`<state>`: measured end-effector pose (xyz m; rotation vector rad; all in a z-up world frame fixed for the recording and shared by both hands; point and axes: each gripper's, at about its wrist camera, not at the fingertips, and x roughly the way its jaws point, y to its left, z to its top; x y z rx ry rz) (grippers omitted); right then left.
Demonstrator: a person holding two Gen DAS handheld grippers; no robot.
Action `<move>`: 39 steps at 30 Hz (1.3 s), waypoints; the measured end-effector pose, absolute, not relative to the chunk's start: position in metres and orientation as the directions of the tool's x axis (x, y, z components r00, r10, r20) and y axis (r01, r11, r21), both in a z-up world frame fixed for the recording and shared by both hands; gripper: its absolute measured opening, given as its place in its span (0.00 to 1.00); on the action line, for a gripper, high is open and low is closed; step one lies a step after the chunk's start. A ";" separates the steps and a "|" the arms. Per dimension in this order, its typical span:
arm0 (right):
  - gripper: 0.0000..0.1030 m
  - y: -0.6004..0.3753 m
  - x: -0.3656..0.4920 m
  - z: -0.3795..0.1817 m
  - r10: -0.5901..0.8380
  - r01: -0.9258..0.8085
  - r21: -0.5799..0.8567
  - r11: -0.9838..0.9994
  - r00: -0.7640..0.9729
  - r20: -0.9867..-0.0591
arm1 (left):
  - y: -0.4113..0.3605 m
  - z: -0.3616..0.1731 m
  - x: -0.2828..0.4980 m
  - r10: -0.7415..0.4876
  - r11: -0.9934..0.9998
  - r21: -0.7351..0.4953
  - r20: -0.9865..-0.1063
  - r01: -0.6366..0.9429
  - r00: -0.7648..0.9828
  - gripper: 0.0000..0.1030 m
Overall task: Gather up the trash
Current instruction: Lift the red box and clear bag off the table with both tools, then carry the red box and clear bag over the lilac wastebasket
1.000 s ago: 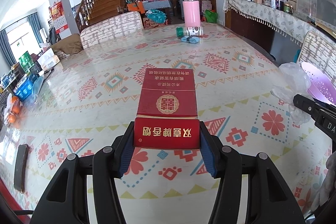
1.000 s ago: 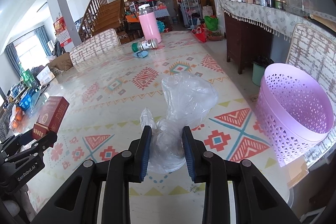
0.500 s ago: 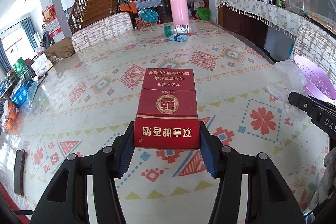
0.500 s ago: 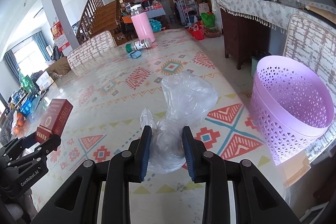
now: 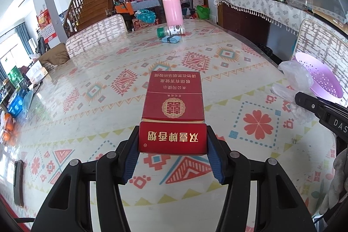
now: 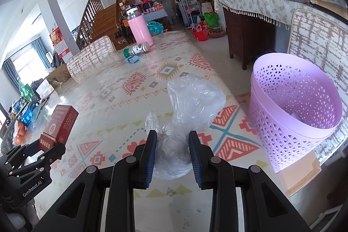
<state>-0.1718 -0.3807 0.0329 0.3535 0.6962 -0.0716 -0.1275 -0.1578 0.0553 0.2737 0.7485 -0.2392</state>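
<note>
A red cigarette box [image 5: 173,105] with gold characters is clamped between the blue pads of my left gripper [image 5: 171,142], held above the patterned table [image 5: 108,101]. The same box [image 6: 59,125] and left gripper [image 6: 46,146] appear at the lower left of the right wrist view. My right gripper [image 6: 173,145] is shut on a crumpled clear plastic bag [image 6: 191,105], which bulges up past the fingertips. A lilac perforated basket [image 6: 293,110] stands off the table's right edge, to the right of the bag; it shows as the basket [image 5: 322,77] in the left wrist view too.
At the table's far end stand a tall pink bottle [image 5: 172,9], a toppled green-capped jar [image 5: 171,30] and a small blue object [image 5: 171,39]. A dark phone [image 5: 18,182] lies at the table's left edge. Chairs [image 5: 97,34] line the far left side; a draped sideboard [image 6: 261,5] is right.
Both grippers have drifted to the right over the table with their loads; the basket looks nearer and larger in the right wrist view. Neither grip has changed.
</note>
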 end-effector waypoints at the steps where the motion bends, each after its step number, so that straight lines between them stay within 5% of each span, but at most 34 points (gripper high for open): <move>1: 0.31 -0.382 -0.173 0.032 0.053 0.183 0.297 0.937 0.767 -0.639 | -0.160 0.055 -0.128 -0.119 0.936 0.159 -0.697 0.315 0.707 0.53; 39: 0.31 -0.449 -0.202 0.046 -0.011 0.276 0.342 0.898 0.793 -0.609 | -0.227 0.052 -0.122 -0.195 0.881 0.170 -0.720 0.442 0.666 0.53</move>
